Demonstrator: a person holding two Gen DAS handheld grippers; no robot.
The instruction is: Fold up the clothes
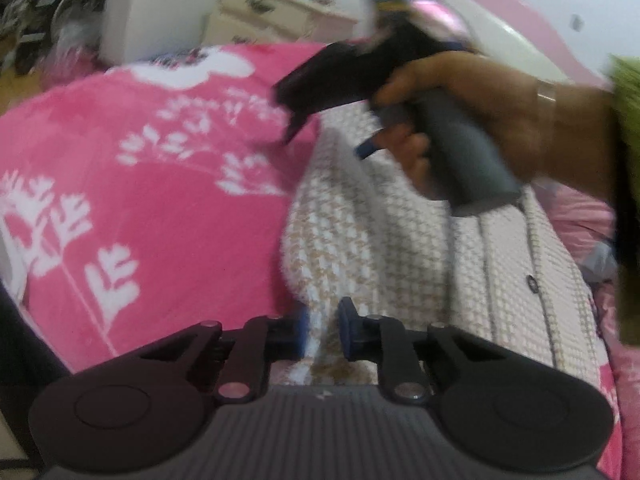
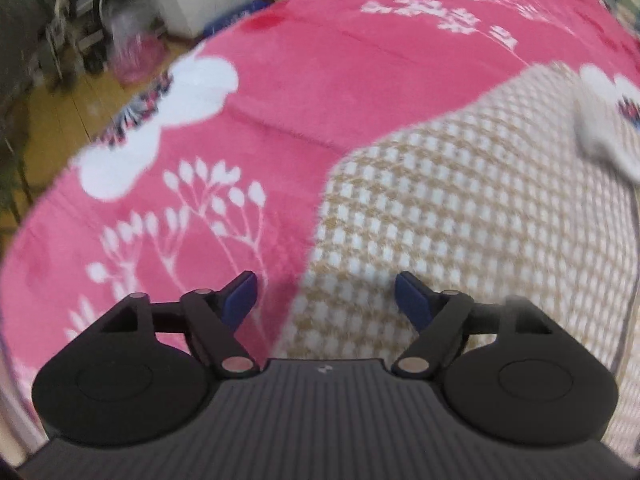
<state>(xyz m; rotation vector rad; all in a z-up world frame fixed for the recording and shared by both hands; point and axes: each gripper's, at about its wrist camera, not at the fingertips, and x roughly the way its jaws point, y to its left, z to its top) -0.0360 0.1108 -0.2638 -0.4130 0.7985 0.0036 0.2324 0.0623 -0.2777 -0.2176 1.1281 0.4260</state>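
Where the pink blanket (image 1: pixel 160 184) covers the bed, your checked garment (image 1: pixel 380 240) lies beside its white flowers; a cream dresser (image 1: pixel 264 12) stands beyond. Your left gripper (image 1: pixel 323 330) seemingly pinches the garment's edge; your right gripper (image 2: pixel 325 300) gapes above it.

Garment (image 1: pixel 400 240) lies on the blanket (image 1: pixel 140 160), toward its right side. Left gripper (image 1: pixel 323 330) sits at the garment's near edge, right gripper (image 2: pixel 326 300) above its left edge, a dresser (image 1: pixel 260 16) behind the bed.
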